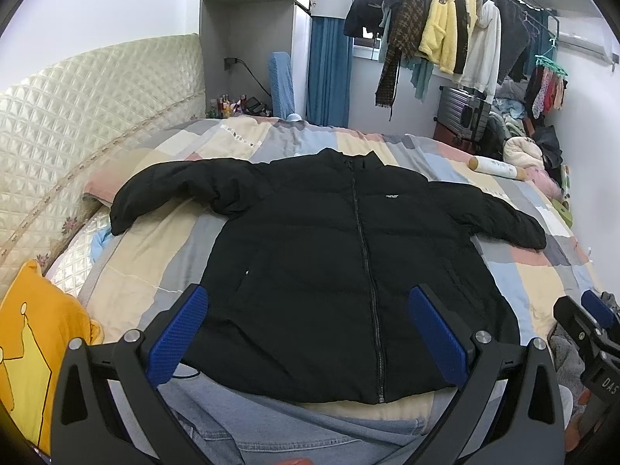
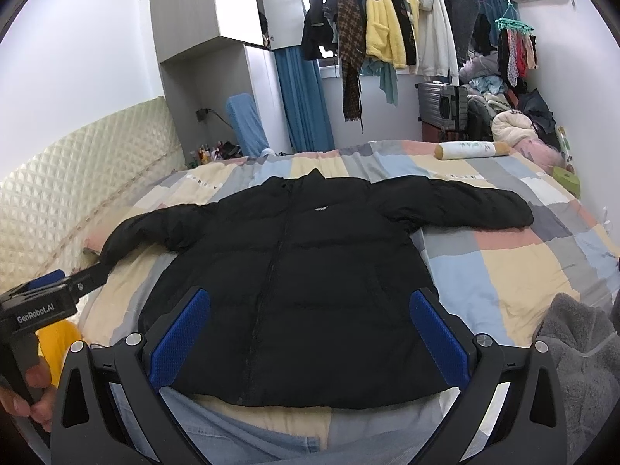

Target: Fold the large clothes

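black puffer jacket (image 1: 329, 255) lies flat, front up, on the bed (image 1: 162, 232), zipper (image 1: 364, 255) closed top to hem, both sleeves spread out to the sides, collar toward the far side of the bed. small white logo (image 1: 392, 196) on the chest. hem sits at the near edge of the bed, just past the person's jeans (image 1: 279, 418).

left claw (image 1: 310, 333) hovers over the lower part of the jacket, blue pads wide apart, nothing between them. whether the fingertips (image 1: 193, 310) touch the fabric is hard to tell, looks like they hang just above it. right claw (image 2: 310, 333) same deal: pads spread wide, empty, over the jacket's lower half near the hem. in the right wrist view the left claw body shows at the far left, held in a hand (image 2: 27, 399), near the jacket's sleeve cuff (image 2: 112, 248) on that side.

bed has a patchwork quilt in beige, grey, blue and pink blocks. quilted cream headboard (image 1: 77, 124) on the left, yellow pillow (image 1: 35, 341) at near left. cylindrical bolster (image 2: 471, 150) on the far right side of the bed. behind the bed hangs a clothes rack (image 1: 445, 35) with coats, a yellow fleece and a plaid scarf; blue curtain (image 1: 329, 69) beside it, suitcase (image 2: 441, 106) below. grey fuzzy cloth (image 2: 577, 368) at the near right edge in the right wrist view.
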Demonstrator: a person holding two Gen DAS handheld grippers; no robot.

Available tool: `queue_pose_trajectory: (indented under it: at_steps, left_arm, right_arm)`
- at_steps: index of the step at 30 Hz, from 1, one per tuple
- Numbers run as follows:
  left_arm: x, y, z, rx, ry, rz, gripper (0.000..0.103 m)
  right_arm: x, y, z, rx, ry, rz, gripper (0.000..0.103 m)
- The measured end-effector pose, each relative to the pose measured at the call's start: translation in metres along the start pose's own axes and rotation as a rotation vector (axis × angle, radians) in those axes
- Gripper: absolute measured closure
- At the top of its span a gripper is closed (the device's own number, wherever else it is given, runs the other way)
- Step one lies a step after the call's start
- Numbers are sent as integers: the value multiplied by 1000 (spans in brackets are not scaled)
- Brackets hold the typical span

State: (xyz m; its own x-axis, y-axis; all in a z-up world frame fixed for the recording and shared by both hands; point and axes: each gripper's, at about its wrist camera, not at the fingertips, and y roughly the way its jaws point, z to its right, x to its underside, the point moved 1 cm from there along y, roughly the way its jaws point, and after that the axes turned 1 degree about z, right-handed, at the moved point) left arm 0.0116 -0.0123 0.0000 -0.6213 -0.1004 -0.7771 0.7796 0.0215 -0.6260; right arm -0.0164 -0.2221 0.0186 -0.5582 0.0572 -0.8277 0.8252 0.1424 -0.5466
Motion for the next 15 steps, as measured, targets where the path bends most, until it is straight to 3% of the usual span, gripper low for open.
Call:
queue_pose_trajectory:
  at_steps: [15]
  left_arm:
    - [1,-4,0,7,-11,7,0]
  right_arm:
    - [2,4,5,-10,4,-11,0]
